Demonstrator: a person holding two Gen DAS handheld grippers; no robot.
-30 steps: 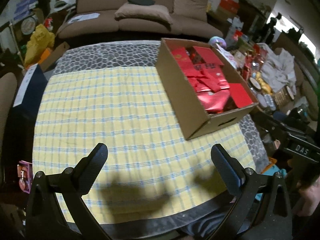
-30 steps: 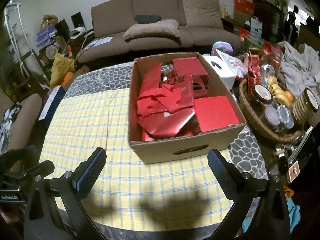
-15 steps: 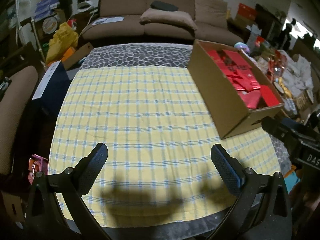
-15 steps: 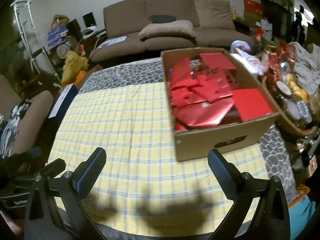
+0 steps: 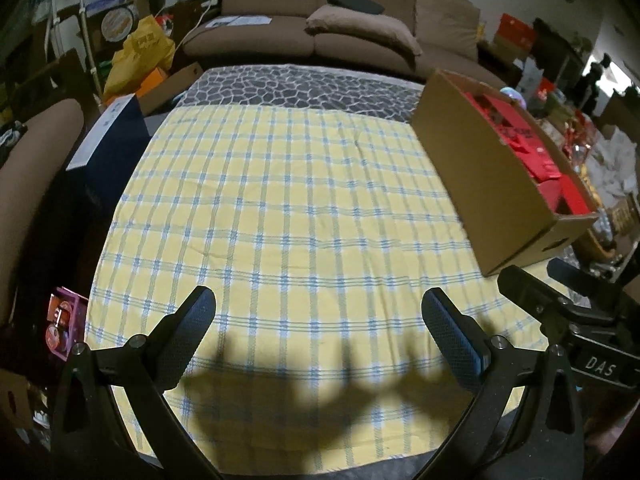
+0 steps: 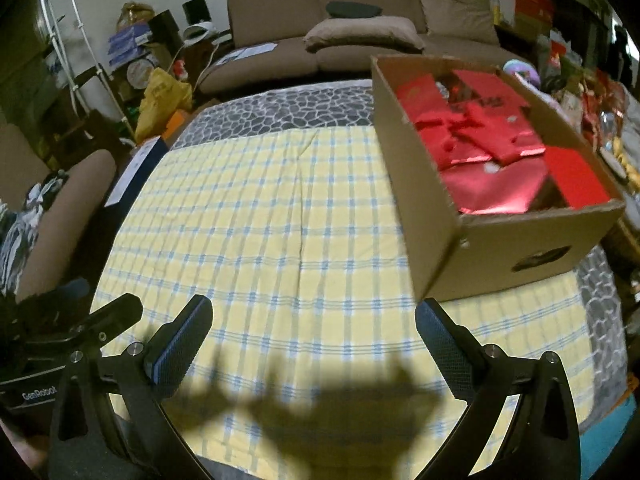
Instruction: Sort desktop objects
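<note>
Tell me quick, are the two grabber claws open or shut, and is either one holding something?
Left gripper: open, holding nothing, above the yellow checked tablecloth.
Right gripper: open, holding nothing, near the brown cardboard box of red packets.

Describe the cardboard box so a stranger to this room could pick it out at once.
Start at the table covered by the yellow checked cloth, in front of the brown sofa. On the cloth's right side stands the open cardboard box, with an oval handle hole in its near end. It alone is packed with shiny red packets and envelopes.
</note>
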